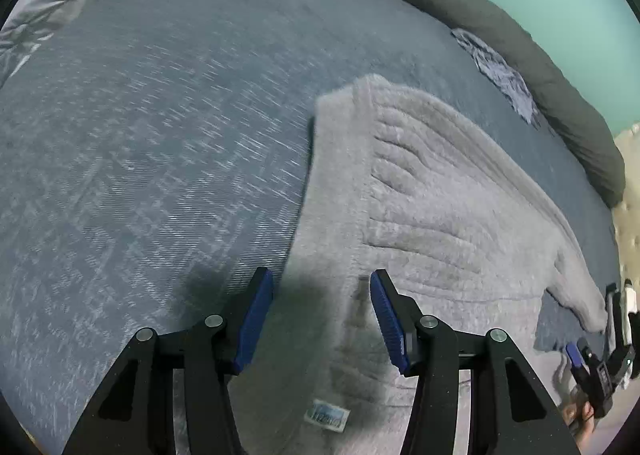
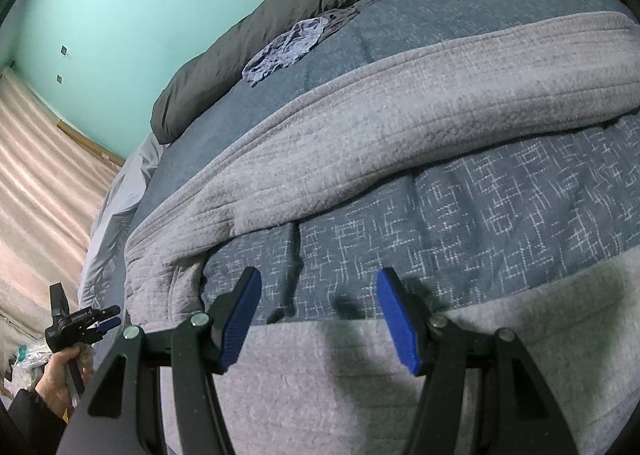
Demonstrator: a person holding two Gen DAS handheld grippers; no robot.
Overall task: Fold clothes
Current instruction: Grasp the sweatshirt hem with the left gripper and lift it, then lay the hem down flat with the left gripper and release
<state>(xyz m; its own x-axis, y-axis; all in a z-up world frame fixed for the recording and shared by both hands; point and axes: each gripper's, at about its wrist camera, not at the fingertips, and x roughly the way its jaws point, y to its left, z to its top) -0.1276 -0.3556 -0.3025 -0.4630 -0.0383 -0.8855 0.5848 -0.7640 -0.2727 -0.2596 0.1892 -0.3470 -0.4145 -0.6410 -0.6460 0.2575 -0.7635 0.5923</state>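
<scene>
Left gripper (image 1: 322, 319): seen nearest in the left wrist view, held open with nothing between the blue pads; it hangs over the near body of the grey sweater, beside a small sewn label (image 1: 327, 420).
Right gripper (image 2: 319, 319): held open and empty above the near edge of the sweater, where grey knit gives way to bedspread.
Grey sweater (image 1: 440, 215): the task's garment, a ribbed grey knit spread flat on the bed; a long band, judged to be a sleeve (image 2: 400, 127), is laid across beyond the sweater's near edge, with bare bedspread between the two.
Bed (image 1: 160, 135): covered by a blue bedspread with a fine white line pattern, on which the sweater lies.
Person's hand (image 2: 60, 379): seen at the lower left of the right wrist view, beside the sweater, gripping the handle of the other gripper.
Beyond the sweater: a small crumpled blue-grey cloth (image 2: 286, 49) is seen near the far side of the bed, then a dark rolled duvet (image 2: 256, 27), then a green wall (image 2: 120, 15).
Step in hand: judged to be between folds, with both grippers released.
Next move: a fresh hold on a sweater edge is called for, so that the next fold can be carried over.
</scene>
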